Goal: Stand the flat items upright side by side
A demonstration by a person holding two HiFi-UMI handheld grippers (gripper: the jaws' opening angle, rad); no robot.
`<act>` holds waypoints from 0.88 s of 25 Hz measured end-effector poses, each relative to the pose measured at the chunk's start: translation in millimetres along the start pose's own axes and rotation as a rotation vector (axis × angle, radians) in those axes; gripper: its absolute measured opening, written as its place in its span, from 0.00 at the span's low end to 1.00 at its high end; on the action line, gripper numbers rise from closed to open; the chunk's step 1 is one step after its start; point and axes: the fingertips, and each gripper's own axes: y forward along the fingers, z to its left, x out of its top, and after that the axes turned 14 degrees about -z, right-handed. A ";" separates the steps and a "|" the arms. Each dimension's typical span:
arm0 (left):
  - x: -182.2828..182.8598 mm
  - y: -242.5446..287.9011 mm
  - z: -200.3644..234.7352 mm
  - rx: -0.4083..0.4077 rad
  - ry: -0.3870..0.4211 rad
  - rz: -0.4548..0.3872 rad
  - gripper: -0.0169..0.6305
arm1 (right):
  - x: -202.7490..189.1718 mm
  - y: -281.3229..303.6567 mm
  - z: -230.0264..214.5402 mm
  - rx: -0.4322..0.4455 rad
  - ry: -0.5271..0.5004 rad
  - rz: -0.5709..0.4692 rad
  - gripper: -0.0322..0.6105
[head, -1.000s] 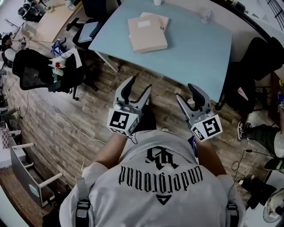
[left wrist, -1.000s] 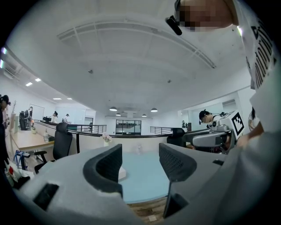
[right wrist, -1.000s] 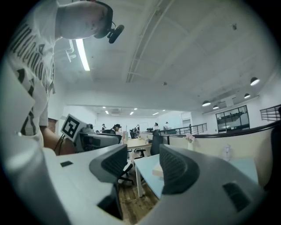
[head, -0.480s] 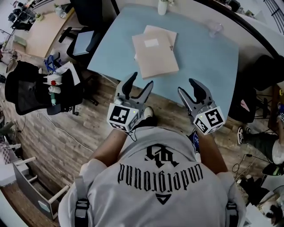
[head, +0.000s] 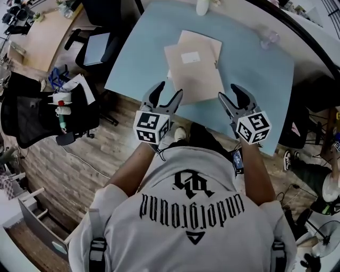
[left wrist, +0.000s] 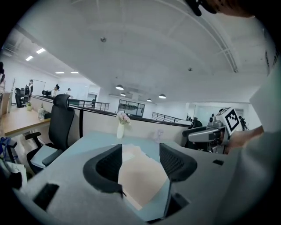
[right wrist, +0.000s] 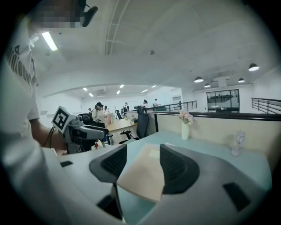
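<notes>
Two tan flat folders (head: 194, 71) lie overlapping on the light blue table (head: 255, 74), the top one carrying a white label. Both grippers hover above the table's near edge, short of the folders, and both are open with nothing between the fingers. My left gripper (head: 166, 95) is by the stack's near left corner, and my right gripper (head: 235, 97) is off its near right side. The left gripper view frames the folders (left wrist: 140, 178) between the jaws of the left gripper (left wrist: 140, 160). In the right gripper view the folders (right wrist: 142, 171) lie beyond the right gripper (right wrist: 142, 165).
A white vase (head: 202, 6) and a clear glass (head: 268, 37) stand at the table's far side. Black office chairs (head: 37, 114) stand to the left on the wood floor, with a wooden desk (head: 48, 29) beyond. Another person's shoe (head: 289, 156) is at the right.
The person has stepped up to the table. Both grippers moved forward from over the floor to the table's near edge, and stayed open.
</notes>
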 end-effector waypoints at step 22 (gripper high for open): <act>-205.5 117.1 103.7 0.216 -0.377 0.489 0.51 | -194.9 161.6 -141.7 0.108 0.318 0.511 0.50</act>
